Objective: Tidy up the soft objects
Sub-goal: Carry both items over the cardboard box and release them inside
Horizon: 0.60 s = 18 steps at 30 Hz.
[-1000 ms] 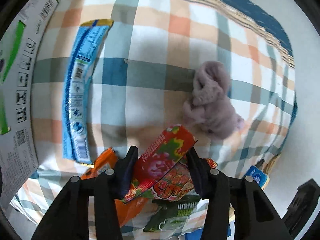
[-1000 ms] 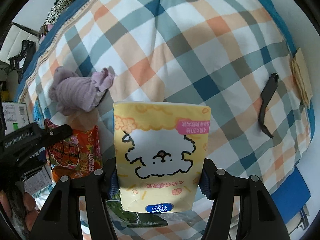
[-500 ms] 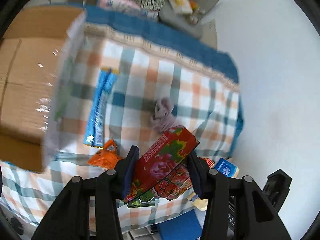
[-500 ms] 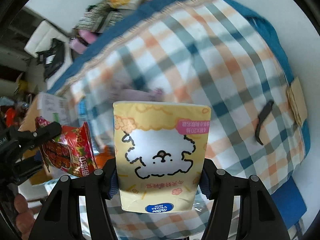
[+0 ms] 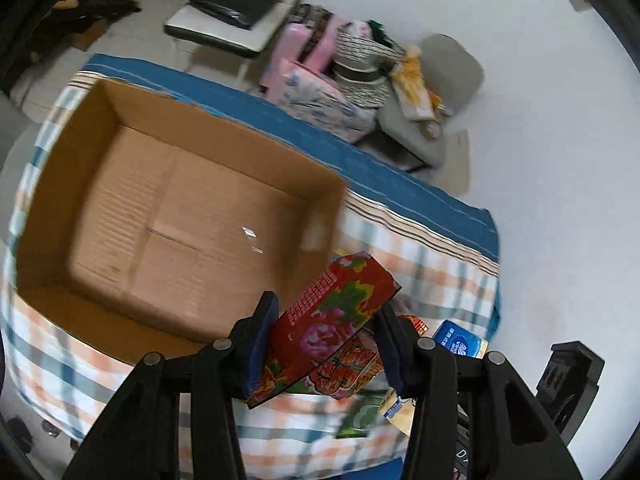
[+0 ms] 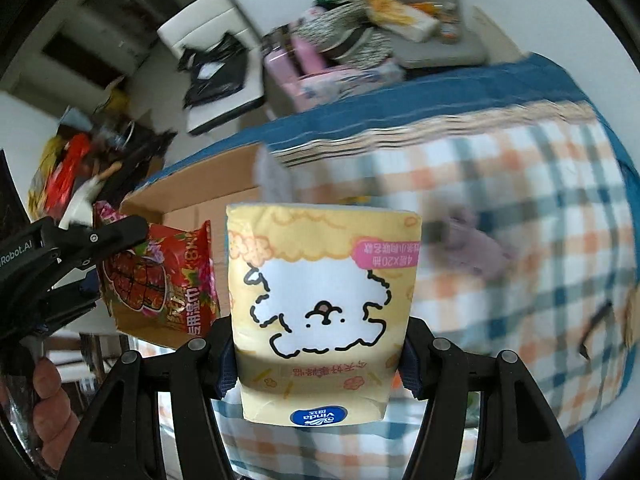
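The left claw (image 5: 326,332) was clamped on a red floral wet-wipe packet (image 5: 332,320), held beside the open brown cardboard box (image 5: 172,216) on the checked bedsheet (image 6: 520,208); the right claw (image 6: 318,356) gripped a yellow dog-print tissue pack (image 6: 322,312) above the sheet

The yellow tissue pack (image 6: 324,312) carries, upside down, a blue "Vinda" oval at 6 o'clock and a pink "4层X20抽" tag at 2 o'clock. The left gripper (image 6: 86,262) body reads "Robot.AI". A blue pack (image 5: 459,343) shows "Vinda".
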Motion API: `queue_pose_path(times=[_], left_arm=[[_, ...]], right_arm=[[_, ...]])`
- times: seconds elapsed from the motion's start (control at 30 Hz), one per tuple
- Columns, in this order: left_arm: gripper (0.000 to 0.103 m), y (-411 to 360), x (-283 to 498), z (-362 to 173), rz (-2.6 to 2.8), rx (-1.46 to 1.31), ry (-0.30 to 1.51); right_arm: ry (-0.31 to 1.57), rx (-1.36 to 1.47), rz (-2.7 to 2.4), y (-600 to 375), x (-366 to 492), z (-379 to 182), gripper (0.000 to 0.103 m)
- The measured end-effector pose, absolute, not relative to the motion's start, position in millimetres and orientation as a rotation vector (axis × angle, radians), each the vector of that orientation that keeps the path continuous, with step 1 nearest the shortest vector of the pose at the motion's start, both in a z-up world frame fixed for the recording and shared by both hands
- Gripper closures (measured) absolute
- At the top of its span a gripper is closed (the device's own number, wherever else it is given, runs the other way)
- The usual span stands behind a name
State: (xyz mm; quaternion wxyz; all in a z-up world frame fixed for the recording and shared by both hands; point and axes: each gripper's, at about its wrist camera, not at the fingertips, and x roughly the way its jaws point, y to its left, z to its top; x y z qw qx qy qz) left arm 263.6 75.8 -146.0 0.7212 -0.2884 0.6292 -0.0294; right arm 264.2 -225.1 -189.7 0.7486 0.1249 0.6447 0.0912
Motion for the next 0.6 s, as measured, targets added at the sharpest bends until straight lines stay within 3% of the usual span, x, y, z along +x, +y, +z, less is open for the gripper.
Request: queue_pose_path(times=[0.27, 0.6], left_arm=[[0.059, 106.9, 308.5, -199.0, -0.024, -0.487, 1.493], [0.059, 100.4, 371.0, -266.5, -0.089, -0.341, 1.625]], right_arm=[[1.483, 0.159, 0.247, -125.8, 310.2, -225.7, 0.038], [1.560, 0.042, 0.195, -75.5, 356.2, -285.5, 0.038]])
